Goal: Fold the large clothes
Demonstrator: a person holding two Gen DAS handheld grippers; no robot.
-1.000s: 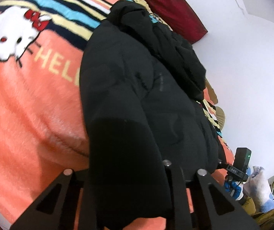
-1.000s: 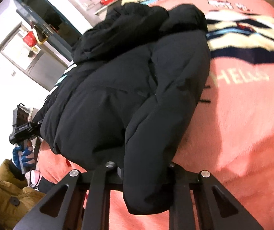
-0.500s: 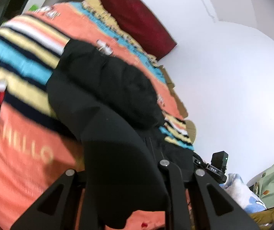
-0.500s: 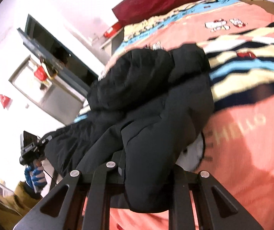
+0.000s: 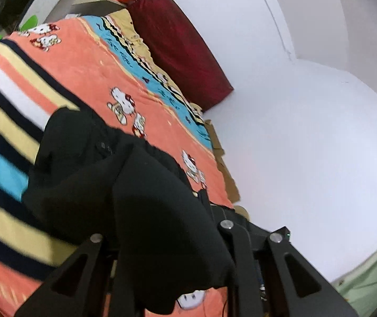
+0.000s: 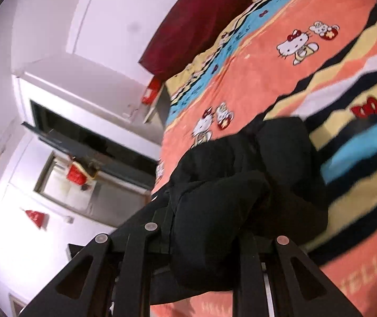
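A black padded jacket lies on an orange Hello Kitty blanket on a bed. My left gripper is shut on the jacket's lower edge, which bulges between and over the fingers. My right gripper is shut on the jacket at the other side of the same edge. Both hold the hem lifted above the blanket, folded up toward the collar end. The fingertips are hidden by black cloth.
A dark red headboard cushion stands against the white wall at the far end. A white cabinet with a dark opening stands left of the bed in the right wrist view. Cardboard lines the bed's wall side.
Both grippers have lifted the jacket's lower edge and carried it forward toward the head of the bed. The jacket now looks bunched and shorter, with more blanket showing beyond it.
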